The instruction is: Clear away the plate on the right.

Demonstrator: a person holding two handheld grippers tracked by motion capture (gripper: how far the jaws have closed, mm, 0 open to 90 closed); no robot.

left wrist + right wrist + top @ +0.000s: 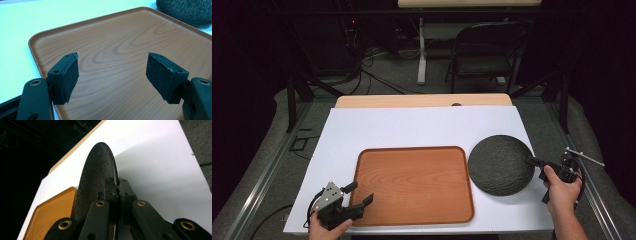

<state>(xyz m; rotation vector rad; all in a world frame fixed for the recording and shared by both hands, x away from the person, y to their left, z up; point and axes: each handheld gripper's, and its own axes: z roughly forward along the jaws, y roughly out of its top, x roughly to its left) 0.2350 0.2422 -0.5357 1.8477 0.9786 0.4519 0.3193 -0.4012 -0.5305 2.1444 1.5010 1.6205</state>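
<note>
A round dark speckled plate lies on the white table cover, just right of a wooden tray. My right gripper is shut on the plate's right rim, held by a hand at the table's right edge. In the right gripper view the jaws pinch the thin rim, with my right gripper closed on the plate, which is seen edge-on. My left gripper stands open over the tray's near left corner. Between its pads is only the bare tray.
The white cover spreads over a wooden table. A folding chair and table legs stand on the floor behind. Cables trail from both grippers. The plate's edge shows beyond the tray's far corner.
</note>
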